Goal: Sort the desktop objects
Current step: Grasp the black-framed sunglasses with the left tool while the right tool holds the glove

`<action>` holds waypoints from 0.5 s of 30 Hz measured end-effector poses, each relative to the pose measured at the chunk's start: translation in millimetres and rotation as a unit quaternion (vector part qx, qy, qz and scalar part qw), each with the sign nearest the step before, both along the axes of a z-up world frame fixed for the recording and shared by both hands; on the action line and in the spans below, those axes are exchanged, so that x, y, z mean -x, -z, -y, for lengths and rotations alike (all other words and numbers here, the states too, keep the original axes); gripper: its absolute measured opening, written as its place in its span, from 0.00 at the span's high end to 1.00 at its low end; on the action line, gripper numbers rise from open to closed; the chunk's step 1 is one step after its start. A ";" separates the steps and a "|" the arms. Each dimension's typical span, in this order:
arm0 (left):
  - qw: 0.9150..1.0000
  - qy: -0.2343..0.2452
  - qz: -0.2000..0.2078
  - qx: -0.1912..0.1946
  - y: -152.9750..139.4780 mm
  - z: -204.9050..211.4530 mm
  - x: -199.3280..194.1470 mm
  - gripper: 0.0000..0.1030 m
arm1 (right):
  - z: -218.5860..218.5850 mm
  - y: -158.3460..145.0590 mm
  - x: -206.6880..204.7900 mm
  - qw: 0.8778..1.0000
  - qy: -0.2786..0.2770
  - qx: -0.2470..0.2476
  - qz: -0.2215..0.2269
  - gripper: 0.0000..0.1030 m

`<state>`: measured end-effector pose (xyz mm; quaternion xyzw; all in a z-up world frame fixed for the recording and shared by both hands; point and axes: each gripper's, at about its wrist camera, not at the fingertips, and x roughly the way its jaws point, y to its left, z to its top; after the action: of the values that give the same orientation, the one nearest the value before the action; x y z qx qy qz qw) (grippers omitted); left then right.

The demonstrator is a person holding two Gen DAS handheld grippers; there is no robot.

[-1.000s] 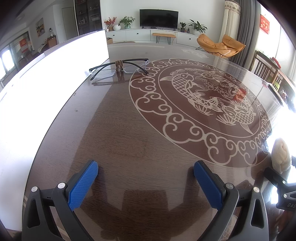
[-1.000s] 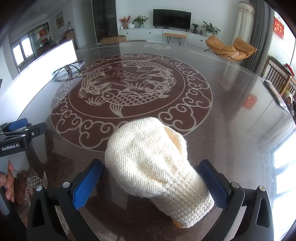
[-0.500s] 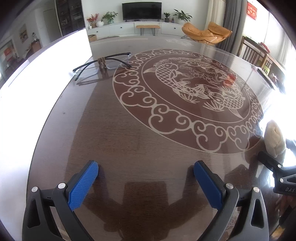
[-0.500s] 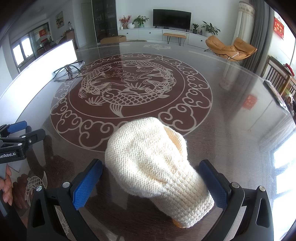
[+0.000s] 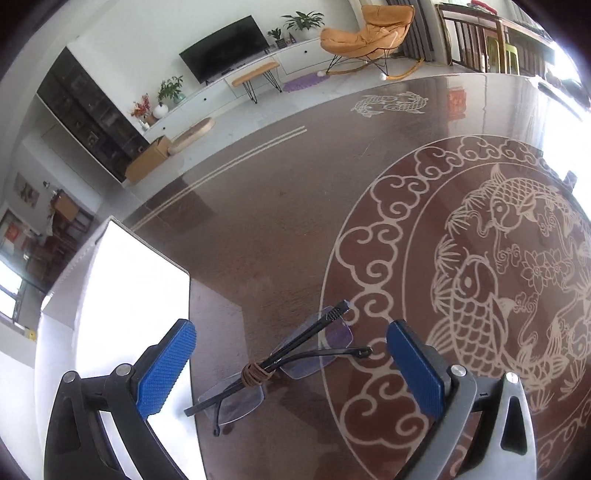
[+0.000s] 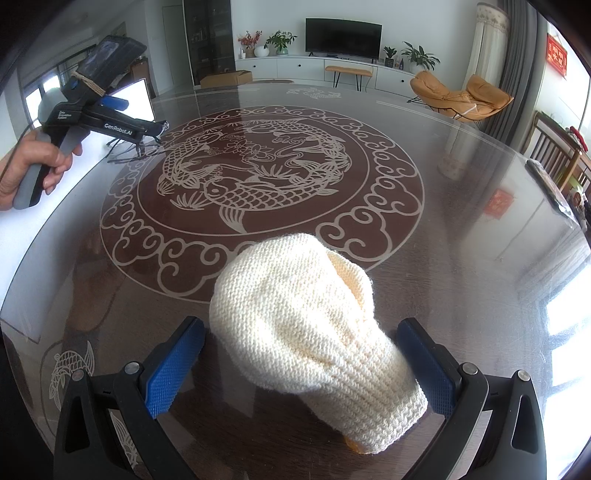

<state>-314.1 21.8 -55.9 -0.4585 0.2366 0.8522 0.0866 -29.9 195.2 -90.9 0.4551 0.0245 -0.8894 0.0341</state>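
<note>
Your left gripper (image 5: 288, 373) has advanced across the table (image 5: 258, 229); its spread jaws now bracket the glasses (image 5: 273, 365), ready to pinch. Right gripper (image 6: 299, 369), spread, straddles the mitten (image 6: 306, 332), well apart from the glasses.

A black television (image 6: 343, 35) faces an orange lounge chair (image 6: 460, 96) beyond the table.
</note>
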 end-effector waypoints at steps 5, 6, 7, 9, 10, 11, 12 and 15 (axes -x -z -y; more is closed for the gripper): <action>0.984 -0.033 0.094 -0.147 11.7 29.2 12.6 0.00 | 0.0 -0.6 -0.5 1.000 0.000 0.000 0.000 0.00; 0.976 -0.039 0.113 -0.180 12.3 34.0 7.5 0.00 | 0.1 0.0 -0.2 1.000 0.000 0.000 0.000 0.00; 0.972 -0.041 0.113 -0.202 9.7 37.1 -2.2 0.00 | 0.0 -0.2 -0.3 1.000 0.000 0.000 0.000 0.00; 0.957 -0.032 0.132 -0.258 7.1 42.5 -25.6 0.00 | 0.1 0.0 -0.2 1.000 0.000 0.000 0.000 0.00; 0.948 -0.029 0.141 -0.285 6.5 46.4 -38.0 0.00 | 0.0 -0.3 -0.3 1.000 0.000 0.000 0.000 0.00; 0.940 -0.030 0.146 -0.306 6.3 50.3 -49.7 0.00 | 0.0 0.0 -0.2 1.000 0.000 0.000 0.000 0.00; 0.935 -0.031 0.148 -0.319 5.9 53.4 -61.4 0.00 | 0.1 0.0 -0.1 1.000 0.000 0.000 0.000 0.00; 0.935 -0.037 0.142 -0.323 7.1 61.1 -84.0 0.00 | 0.0 0.0 -0.1 1.000 0.000 0.000 0.000 0.00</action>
<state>-230.2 -39.3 -63.0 -0.5305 -0.0835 0.8113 0.2311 -29.8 195.1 -90.9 0.4551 0.0245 -0.8894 0.0342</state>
